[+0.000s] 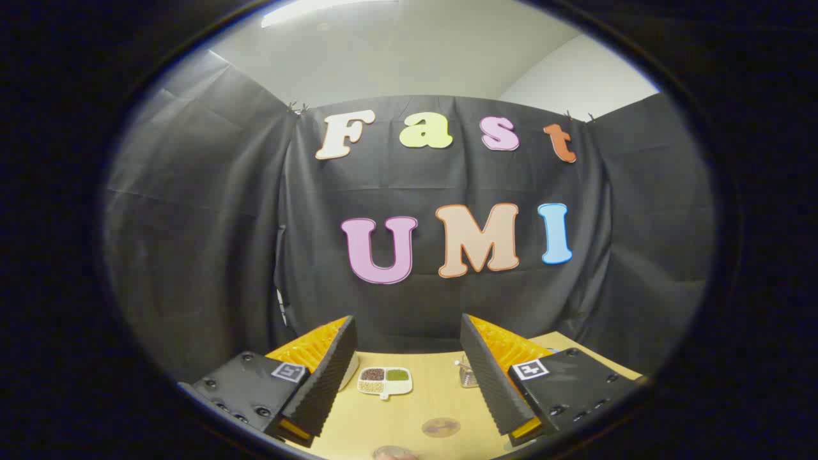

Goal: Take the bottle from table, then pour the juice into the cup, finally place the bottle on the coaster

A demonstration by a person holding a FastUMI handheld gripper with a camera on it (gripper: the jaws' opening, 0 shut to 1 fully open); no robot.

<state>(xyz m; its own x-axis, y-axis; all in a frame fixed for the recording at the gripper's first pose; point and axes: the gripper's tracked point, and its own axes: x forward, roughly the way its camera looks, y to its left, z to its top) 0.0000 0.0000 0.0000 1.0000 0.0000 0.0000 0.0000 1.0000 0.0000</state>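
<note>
Tongs (pixel 409 332) apart above round coaster (pixel 441 427).

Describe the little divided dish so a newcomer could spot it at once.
Start at the wooden table below the black cloth wall. Beyond the open gripper, between its two fingers, lies a small white dish. Unlike the clear glass container nearby, it has three compartments of brown, green and tan fillings.

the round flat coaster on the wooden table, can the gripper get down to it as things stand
Probably yes. The gripper is open, its fingers spread wide and holding nothing. The round flat coaster lies on the bare wooden table between them, apart from the white compartment dish beyond it.
</note>
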